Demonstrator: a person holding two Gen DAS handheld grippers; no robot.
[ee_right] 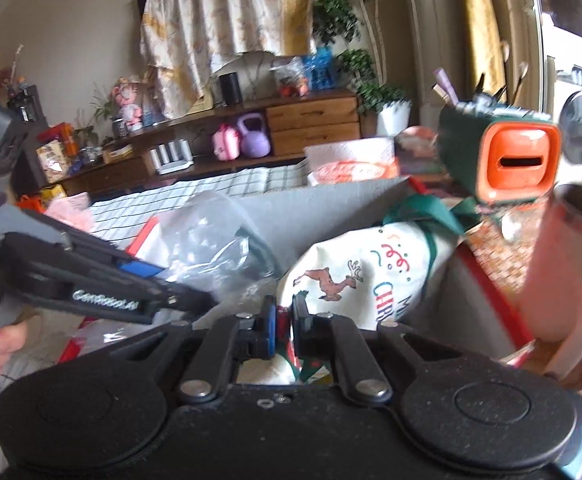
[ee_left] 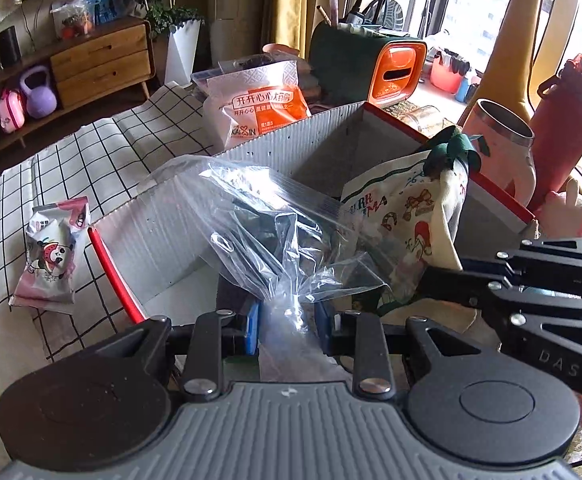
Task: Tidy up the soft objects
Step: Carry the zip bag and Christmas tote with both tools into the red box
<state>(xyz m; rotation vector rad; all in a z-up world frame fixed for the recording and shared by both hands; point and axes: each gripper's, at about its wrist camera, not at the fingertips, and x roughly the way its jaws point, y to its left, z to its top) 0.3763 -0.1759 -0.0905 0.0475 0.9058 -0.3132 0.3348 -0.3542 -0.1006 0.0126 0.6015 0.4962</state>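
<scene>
My left gripper [ee_left: 287, 330] is shut on a clear plastic bag [ee_left: 267, 224] and holds it over the open grey box with a red rim [ee_left: 251, 148]. My right gripper [ee_right: 285, 330] is shut on a cream Christmas cloth bag with green ties [ee_right: 355, 276], which hangs over the box's right side; it also shows in the left wrist view [ee_left: 411, 216]. The right gripper's body [ee_left: 539, 280] shows at the right of the left wrist view. The left gripper's body [ee_right: 91, 280] reaches in from the left of the right wrist view, with the plastic bag [ee_right: 207, 240] beside it.
A pink snack packet [ee_left: 51, 252] lies on the checked cloth [ee_left: 91, 152]. An orange-white packet [ee_left: 259, 108] stands behind the box. A green and orange holder [ee_left: 367, 64], a pink cup [ee_left: 503, 140] and a red bottle [ee_left: 563, 128] stand at the right.
</scene>
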